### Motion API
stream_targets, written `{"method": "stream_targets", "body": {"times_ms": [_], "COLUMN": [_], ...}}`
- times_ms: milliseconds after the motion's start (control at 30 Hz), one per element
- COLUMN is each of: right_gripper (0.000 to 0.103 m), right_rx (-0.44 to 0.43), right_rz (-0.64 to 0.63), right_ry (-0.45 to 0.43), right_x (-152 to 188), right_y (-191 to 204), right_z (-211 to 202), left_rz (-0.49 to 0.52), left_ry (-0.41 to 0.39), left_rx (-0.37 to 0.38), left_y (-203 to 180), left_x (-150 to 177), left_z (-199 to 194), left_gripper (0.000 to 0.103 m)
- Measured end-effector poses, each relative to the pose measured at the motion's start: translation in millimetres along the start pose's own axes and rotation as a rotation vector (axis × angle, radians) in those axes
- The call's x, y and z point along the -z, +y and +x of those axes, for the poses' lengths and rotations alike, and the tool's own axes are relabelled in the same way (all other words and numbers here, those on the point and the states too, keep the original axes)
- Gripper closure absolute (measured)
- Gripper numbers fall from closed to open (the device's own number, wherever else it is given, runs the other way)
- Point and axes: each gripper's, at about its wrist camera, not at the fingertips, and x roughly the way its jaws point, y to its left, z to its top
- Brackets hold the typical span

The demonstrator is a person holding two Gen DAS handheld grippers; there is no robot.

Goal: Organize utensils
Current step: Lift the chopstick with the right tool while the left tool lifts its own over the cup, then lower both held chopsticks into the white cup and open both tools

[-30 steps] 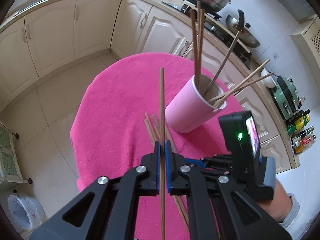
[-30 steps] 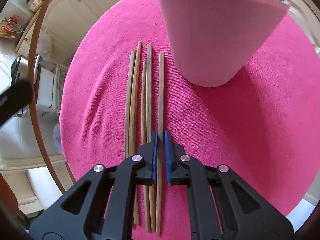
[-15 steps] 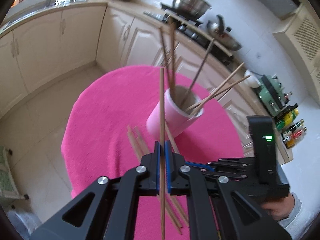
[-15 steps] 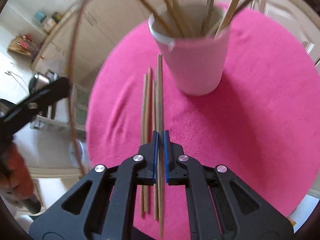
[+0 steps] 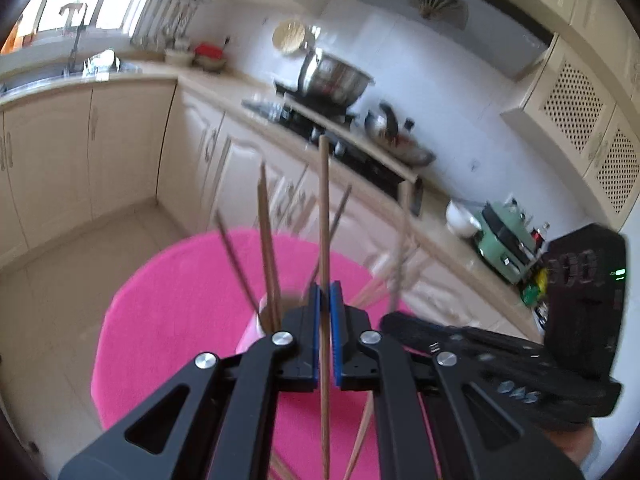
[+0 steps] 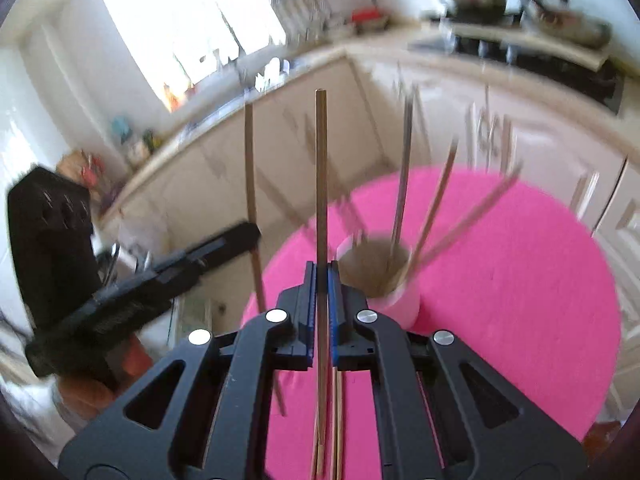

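My left gripper (image 5: pixel 325 294) is shut on a wooden chopstick (image 5: pixel 323 200) that stands upright through its pads. Behind its fingers, mostly hidden, is the pink cup (image 5: pixel 256 320) with several chopsticks (image 5: pixel 267 240) leaning in it. My right gripper (image 6: pixel 321 276) is shut on another chopstick (image 6: pixel 321 168), held above the pink cloth (image 6: pixel 520 280) just left of the pink cup (image 6: pixel 400 300). The left gripper (image 6: pixel 244 236) shows at the left of that view with its chopstick (image 6: pixel 250 160). Loose chopsticks (image 6: pixel 338 420) lie on the cloth under the right gripper.
The round table under the pink cloth (image 5: pixel 168 300) stands in a kitchen. Cream cabinets (image 5: pixel 120 152) run behind it, with a stove and steel pot (image 5: pixel 336 80), a wok (image 5: pixel 396 148) and a green appliance (image 5: pixel 504 236) on the counter. A hand (image 5: pixel 572 444) holds the right gripper.
Both grippers have risen and tipped upward, each with its chopstick. The right one lifted its chopstick off the cloth from among the loose ones. The cup now sits lower in both views.
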Motion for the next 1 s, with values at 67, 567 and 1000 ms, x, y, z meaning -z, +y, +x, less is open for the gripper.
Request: {"method": "stream_targets", "body": {"times_ms": [67, 567, 1000], "right_gripper": [0.098, 0.098, 0.097], "right_rx": [0.005, 0.086, 0.116], "right_rz": [-0.001, -0.048, -0.08], "right_ry": [-0.091, -0.306, -0.21], "right_x": [-14.3, -51.1, -23.4], "right_y": [-0.5, -30.9, -27.2], "right_z": [-6.3, 18.1, 19.7], "left_rz": [-0.003, 0.067, 0.091], "left_ry": [-0.051, -0.198, -0.092], "left_rx": [0.007, -0.065, -0.123], "left_y": [-2.3, -1.9, 1.5], "left_x": [-12.1, -22.0, 6.5], "left_z": [6.0, 60.5, 67.5], "left_gripper": [0.098, 0.098, 0.098]}}
